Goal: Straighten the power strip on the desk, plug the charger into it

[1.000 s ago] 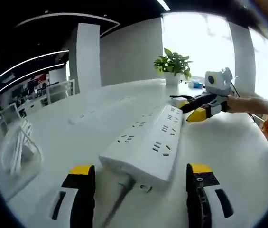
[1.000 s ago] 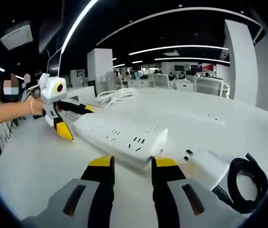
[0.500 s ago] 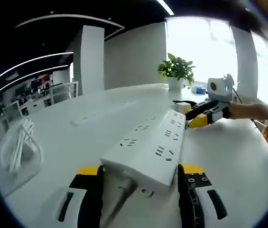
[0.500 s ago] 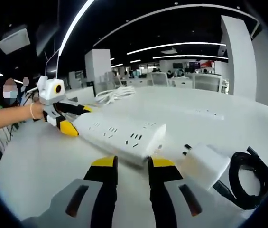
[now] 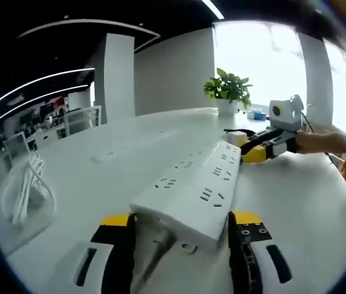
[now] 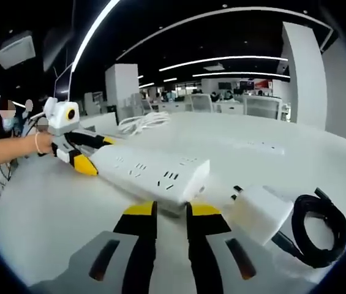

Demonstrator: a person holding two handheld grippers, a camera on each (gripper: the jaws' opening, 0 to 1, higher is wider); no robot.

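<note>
The white table [image 5: 307, 202] spreads wide across both views, a curved top in an open office with columns and ceiling light strips behind. On it lies the long white power strip [image 5: 194, 190], its sockets facing up and its grey cord running out of the near end in the left gripper view.

In the left gripper view, the left tongs [image 5: 182, 223] sit at that cord end of the power strip, one yellow-tipped jaw on each side of it, close against its sides; whether they actually press on it I cannot tell. At the far end of the power strip the right tongs [image 5: 251, 146] appear, held by a person's hand [image 5: 319, 142], with the yellow tips at the strip's end.

In the right gripper view, the right tongs [image 6: 171, 211] stand just before the near end of the power strip [image 6: 151, 174], the jaws nearly together with a narrow gap and nothing between them. The left tongs [image 6: 90, 153] show at the far end, a jaw on each side of the strip.

Right of the strip in this view lies the white charger [image 6: 261, 211], prongs toward the strip, with its black cable [image 6: 319, 229] coiled beside it. A bundle of white cable [image 5: 26, 190] rests at the table's edge, and a potted plant [image 5: 228, 92] stands at the far side.
</note>
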